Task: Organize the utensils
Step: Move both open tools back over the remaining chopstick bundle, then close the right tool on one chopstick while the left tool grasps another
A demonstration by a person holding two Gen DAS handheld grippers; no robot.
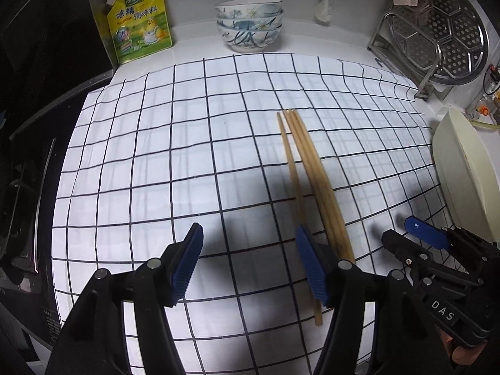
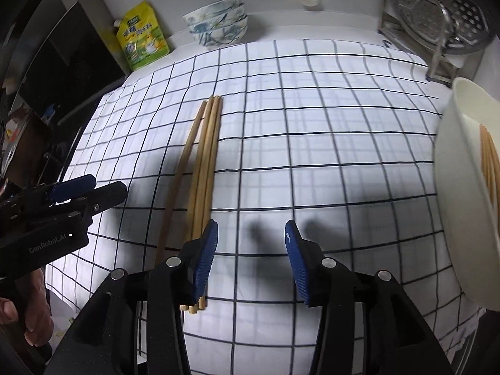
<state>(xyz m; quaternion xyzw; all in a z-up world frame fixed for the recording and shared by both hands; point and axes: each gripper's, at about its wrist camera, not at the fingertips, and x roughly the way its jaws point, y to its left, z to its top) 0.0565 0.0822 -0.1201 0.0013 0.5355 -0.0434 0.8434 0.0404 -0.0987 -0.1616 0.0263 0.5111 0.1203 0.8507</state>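
— Left wrist view: why are the chopsticks (image 1: 307,172) lying bunched on the checked cloth (image 1: 156,156)?
— Gathered for the white holder (image 2: 462,187), I'd guess; left gripper (image 1: 250,265) and right gripper (image 2: 250,250) are both gaping, empty.

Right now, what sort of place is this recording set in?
Most likely a home kitchen counter: stacked patterned bowls and a seasoning pouch by the wall, a perforated steamer tray on a rack, and chopsticks on a checked cloth.
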